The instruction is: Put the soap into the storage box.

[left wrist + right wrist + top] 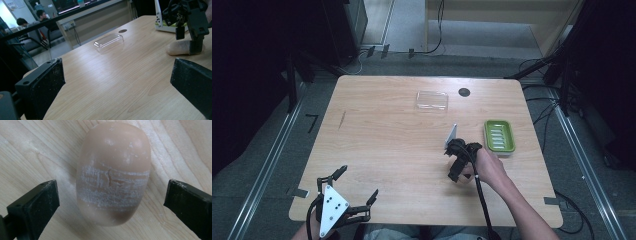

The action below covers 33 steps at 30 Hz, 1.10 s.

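Lying on the table [377,150] toward its right side: a bar of soap [113,173], sitting between the jaws of the right gripper [460,164]. Resting just right of that, a soap dish [499,136]. Lying farther back, probably a lid [432,100]. Hovering at the near left edge, the left gripper [349,192].

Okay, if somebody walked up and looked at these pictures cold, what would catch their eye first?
Most likely the tan oval soap bar, scuffed white across its middle, lying on the wooden table between the open jaws of the right gripper. Next, the bright green soap dish near the table's right edge, just beyond that gripper. The left gripper waits open at the near left corner.
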### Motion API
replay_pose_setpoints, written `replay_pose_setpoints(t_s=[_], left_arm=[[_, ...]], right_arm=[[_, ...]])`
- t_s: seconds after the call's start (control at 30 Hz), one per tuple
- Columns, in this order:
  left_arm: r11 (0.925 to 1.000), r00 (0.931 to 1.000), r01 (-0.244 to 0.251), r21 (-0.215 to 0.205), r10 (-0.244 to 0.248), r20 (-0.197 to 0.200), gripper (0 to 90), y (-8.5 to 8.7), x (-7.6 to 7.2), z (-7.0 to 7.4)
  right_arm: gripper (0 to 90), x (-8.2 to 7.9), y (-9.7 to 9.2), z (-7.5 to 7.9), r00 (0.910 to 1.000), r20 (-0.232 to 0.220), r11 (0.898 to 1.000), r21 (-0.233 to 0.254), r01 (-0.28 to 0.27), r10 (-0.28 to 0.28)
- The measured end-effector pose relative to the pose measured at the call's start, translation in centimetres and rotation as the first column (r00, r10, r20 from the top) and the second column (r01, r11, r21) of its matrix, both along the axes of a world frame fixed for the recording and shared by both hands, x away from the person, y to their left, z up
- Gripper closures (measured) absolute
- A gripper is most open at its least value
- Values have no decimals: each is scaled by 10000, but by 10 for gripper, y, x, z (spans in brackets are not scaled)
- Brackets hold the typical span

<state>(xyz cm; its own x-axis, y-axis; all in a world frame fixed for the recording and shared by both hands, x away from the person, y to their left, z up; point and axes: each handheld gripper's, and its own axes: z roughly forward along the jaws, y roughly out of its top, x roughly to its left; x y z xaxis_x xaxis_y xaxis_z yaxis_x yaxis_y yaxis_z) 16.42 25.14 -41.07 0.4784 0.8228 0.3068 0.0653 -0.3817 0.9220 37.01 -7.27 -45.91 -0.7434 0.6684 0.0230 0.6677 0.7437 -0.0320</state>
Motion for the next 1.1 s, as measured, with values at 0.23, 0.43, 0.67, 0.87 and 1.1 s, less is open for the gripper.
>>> replay_pose_setpoints(t_s=[0.23,0.43,0.67,0.87,1.1], left_arm=[[10000,10000,-19,-10,19,16,0,0,0,0],[10000,10000,-18,-8,18,18,0,1,0,0],[10000,10000,-18,-5,18,20,0,1,0,0],[10000,10000,-6,-46,6,37,0,0,-1,0],[10000,10000,-14,-37,14,53,0,0,-1,0]], right_arm=[[45,1,1,-7,9999,28,9999,-28,123,-123],[152,1,1,-7,9994,91,9995,59,322,-323],[210,1,1,-8,9981,173,9982,112,582,-584],[237,1,0,-8,9975,197,9976,136,677,-680],[331,0,-1,-6,9972,414,9979,160,621,-627]])
